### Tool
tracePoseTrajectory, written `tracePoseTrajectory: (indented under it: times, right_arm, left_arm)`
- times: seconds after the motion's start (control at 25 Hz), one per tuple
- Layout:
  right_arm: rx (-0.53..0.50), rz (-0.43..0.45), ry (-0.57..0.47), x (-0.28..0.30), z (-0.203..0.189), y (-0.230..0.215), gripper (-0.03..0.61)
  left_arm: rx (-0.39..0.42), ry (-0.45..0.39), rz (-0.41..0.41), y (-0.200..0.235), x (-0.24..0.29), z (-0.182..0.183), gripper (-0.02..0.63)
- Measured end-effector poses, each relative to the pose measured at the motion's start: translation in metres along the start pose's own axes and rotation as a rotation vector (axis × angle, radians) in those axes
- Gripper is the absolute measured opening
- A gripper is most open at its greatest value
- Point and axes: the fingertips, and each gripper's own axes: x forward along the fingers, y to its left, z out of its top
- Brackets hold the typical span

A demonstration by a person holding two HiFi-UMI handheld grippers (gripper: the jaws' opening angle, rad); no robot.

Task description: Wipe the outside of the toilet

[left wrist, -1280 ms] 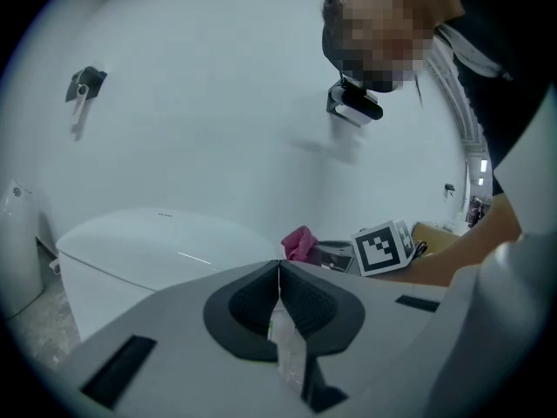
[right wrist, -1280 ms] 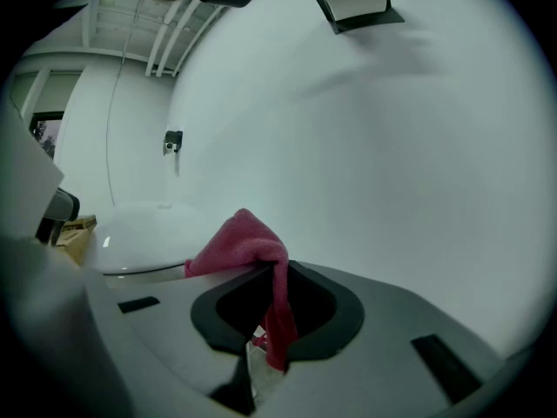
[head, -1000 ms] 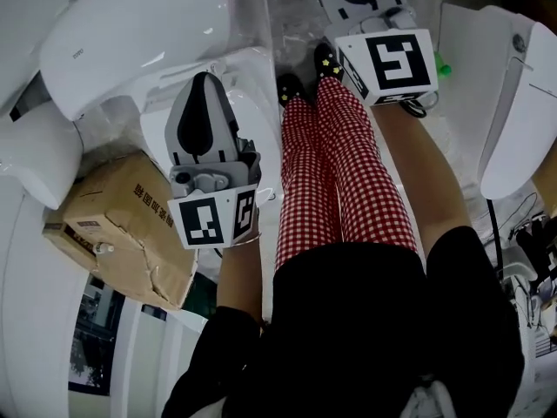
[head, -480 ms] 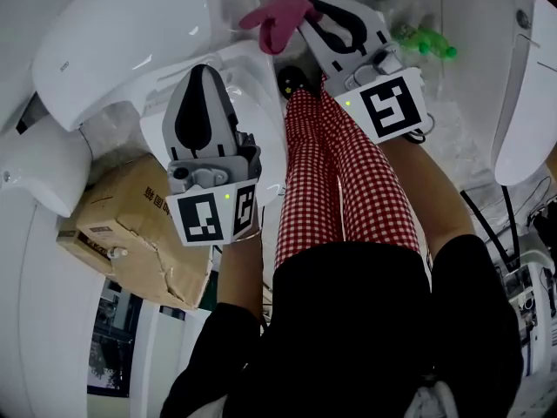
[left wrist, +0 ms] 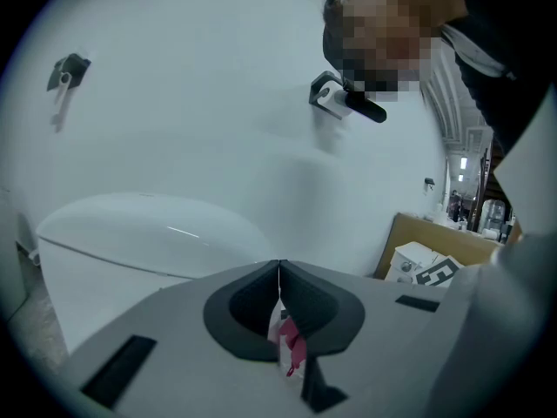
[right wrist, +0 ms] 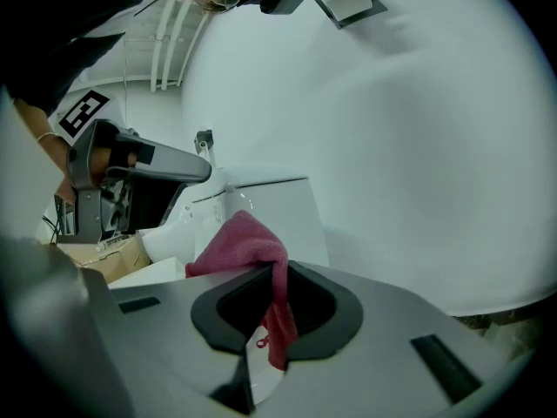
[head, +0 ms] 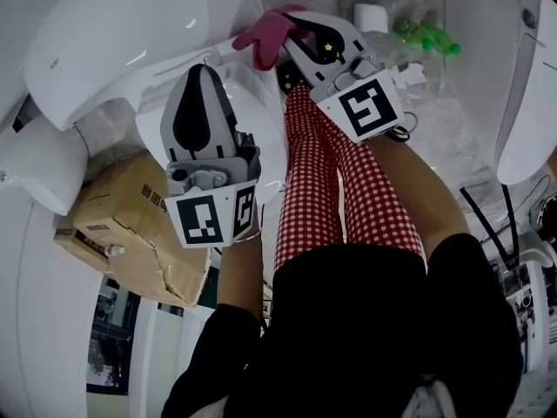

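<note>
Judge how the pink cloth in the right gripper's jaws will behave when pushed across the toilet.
Probably floppy: the pink cloth droops in folds over the jaws of the right gripper. Likely light, since a small pinch holds it up. On the glossy toilet it may bunch rather than slide flat.

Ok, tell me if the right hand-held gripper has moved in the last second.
Yes. The right hand-held gripper, holding the pink cloth, swung left, closer to the white toilet.

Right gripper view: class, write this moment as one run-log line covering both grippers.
right gripper: shut on pink cloth | left gripper: shut | pink cloth beside toilet, contact unclear
</note>
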Motion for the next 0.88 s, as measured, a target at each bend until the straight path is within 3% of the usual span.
tracePoseTrajectory:
  times: [0.52, 0.88]
  right_arm:
    - [0.099, 0.017, -0.022, 0.034, -0.008, 0.010, 0.057]
    - [0.077, 0.030, -0.020, 0.045, -0.002, 0.003, 0.057]
  left_arm:
    - [-0.041, 0.013, 0.032, 0.015, -0.003, -0.013, 0.011]
    - [-0.069, 0.021, 0.033, 0.017, 0.001, -0.016, 0.011]
